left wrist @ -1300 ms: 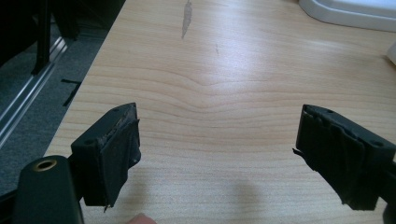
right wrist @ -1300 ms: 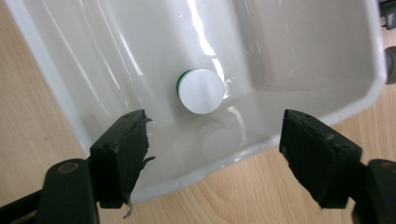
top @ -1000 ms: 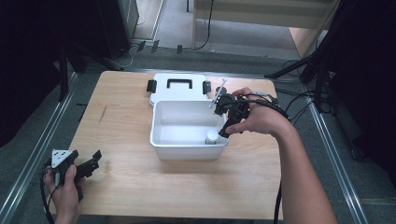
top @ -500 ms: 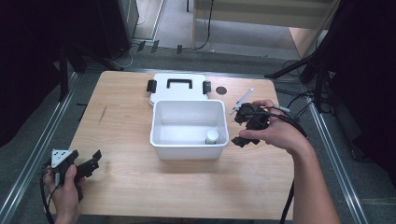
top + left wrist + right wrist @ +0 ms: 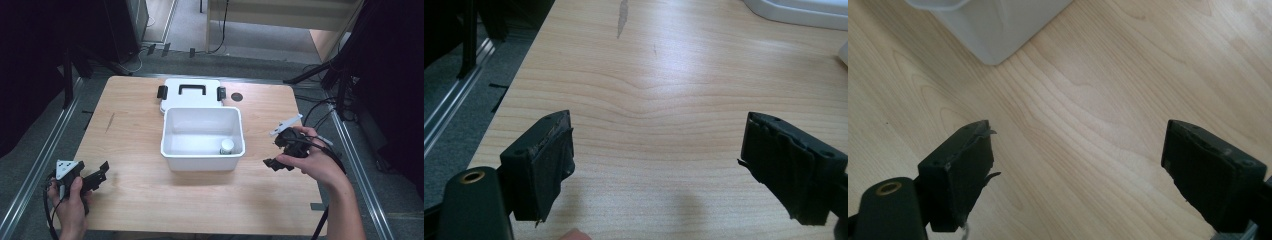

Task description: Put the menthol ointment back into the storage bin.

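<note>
The small white jar inside the white bin, probably light and slippery, suits a cap grip; right hand-held gripper beside the bin gapes empty.

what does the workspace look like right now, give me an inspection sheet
surface: light wood table, a dark streak near its left edge.
job's things: open white bin at centre; small white-capped jar in its front right corner; white lid with black handle and clips lies flat behind the bin.
clutter: small dark disc right of the lid.
grippers: left gripper open over bare wood at front left; right gripper open, empty, right of the bin.
cables: black cable trails along the right forearm.
surroundings: grey floor, metal rails, dark stands.
</note>
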Demonstrator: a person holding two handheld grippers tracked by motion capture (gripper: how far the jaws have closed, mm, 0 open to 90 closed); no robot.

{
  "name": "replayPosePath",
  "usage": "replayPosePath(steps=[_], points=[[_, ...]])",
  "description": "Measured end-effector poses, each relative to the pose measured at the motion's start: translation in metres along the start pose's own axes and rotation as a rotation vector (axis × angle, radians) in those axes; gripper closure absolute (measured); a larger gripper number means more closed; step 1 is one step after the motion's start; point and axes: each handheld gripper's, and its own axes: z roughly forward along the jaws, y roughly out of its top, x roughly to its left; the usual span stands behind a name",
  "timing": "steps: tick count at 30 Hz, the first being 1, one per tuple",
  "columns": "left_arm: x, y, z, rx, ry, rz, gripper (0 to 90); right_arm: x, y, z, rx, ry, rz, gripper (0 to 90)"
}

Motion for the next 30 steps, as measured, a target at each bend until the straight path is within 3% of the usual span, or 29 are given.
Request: replayPosePath(steps=[10,14,18,30], points=[[-0.001,0.0,0.0,0.012,0.002,0.014,14.4,-0.006,-0.048,0.013,-0.129,-0.042,0.105,13.4],[-0.001,0.0,0.0,0.005,0.003,0.002,14.3,-0.006,-0.067,0.018,-0.199,-0.074,0.126,13.4],[-0.001,0.0,0.0,0.005,0.001,-0.001,14.3,-0.006,-0.085,0.027,-0.273,-0.105,0.179,13.4],[0.0,0.0,0.0,0.006,-0.003,-0.006,14.4,0.004,-0.139,0.061,-0.472,-0.084,0.342,13.1]])
